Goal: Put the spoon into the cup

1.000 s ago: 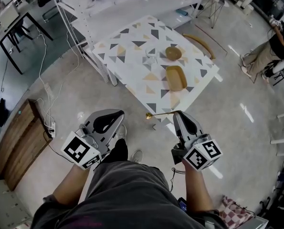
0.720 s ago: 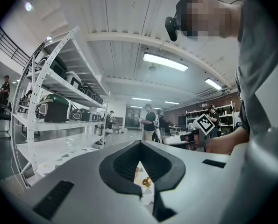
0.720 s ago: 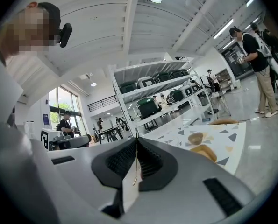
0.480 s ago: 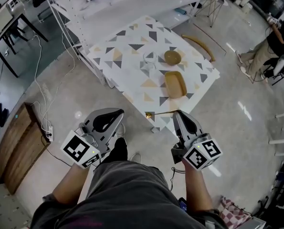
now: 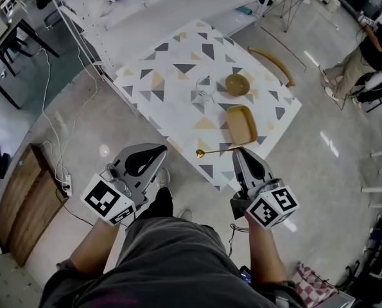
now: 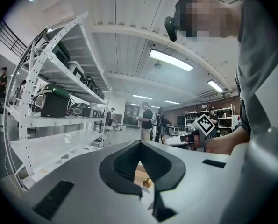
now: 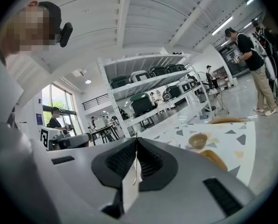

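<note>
My right gripper (image 5: 241, 153) is shut on the thin handle of a gold spoon (image 5: 211, 151). The spoon sticks out to the left, its bowl hanging over the near edge of the triangle-patterned table (image 5: 171, 76). In the right gripper view the handle (image 7: 137, 166) shows as a fine gold line pinched between the closed jaws. A clear glass cup (image 5: 205, 89) stands mid-table, well beyond the spoon. My left gripper (image 5: 155, 154) is shut on nothing, left of the spoon; the spoon's bowl (image 6: 147, 183) shows below its closed jaws (image 6: 139, 143).
A tan bowl (image 5: 237, 84) sits right of the cup and a yellow oblong dish (image 5: 241, 123) lies nearer me. A wooden chair (image 5: 272, 61) stands behind the table, white shelving (image 5: 81, 18) at the far left. A person (image 5: 370, 50) stands at the right edge.
The table has drawn nearer in the head view. The spoon's bowl, which hung over the floor short of the table, now hangs over its near edge. Both grippers stay shut.
</note>
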Tool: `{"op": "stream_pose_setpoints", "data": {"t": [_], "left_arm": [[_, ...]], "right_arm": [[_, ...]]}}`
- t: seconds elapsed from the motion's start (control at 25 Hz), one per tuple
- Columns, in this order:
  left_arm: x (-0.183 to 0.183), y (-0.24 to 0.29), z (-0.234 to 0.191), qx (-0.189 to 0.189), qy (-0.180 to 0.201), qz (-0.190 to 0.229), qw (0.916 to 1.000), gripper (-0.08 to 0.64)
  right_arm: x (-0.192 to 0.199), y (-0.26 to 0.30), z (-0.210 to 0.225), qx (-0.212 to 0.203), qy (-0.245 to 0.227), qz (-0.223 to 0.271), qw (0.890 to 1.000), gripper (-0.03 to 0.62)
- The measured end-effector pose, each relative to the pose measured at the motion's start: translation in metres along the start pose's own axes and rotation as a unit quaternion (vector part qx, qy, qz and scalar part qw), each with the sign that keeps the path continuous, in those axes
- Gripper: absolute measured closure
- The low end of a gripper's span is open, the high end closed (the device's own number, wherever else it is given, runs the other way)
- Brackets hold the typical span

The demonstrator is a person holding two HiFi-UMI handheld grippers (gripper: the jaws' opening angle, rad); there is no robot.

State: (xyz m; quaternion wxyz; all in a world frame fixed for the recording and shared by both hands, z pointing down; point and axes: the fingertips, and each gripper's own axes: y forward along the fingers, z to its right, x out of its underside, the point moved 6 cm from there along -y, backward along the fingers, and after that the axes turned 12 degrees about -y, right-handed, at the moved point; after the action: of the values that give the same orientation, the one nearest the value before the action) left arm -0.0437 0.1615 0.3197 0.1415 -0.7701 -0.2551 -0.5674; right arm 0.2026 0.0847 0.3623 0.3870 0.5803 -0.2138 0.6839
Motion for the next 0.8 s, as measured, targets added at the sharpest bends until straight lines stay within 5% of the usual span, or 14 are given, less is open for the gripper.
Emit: {"op": "stream_pose_setpoints", "data": {"t": [0.8], "left_arm": [[-0.030, 0.047, -0.125, 0.031, -0.022, -0.020, 0.9991, 0.546]], "right_arm": [[-0.019, 0.116, 0.020, 0.038, 0.010, -0.012, 0.999, 0.568]]}}
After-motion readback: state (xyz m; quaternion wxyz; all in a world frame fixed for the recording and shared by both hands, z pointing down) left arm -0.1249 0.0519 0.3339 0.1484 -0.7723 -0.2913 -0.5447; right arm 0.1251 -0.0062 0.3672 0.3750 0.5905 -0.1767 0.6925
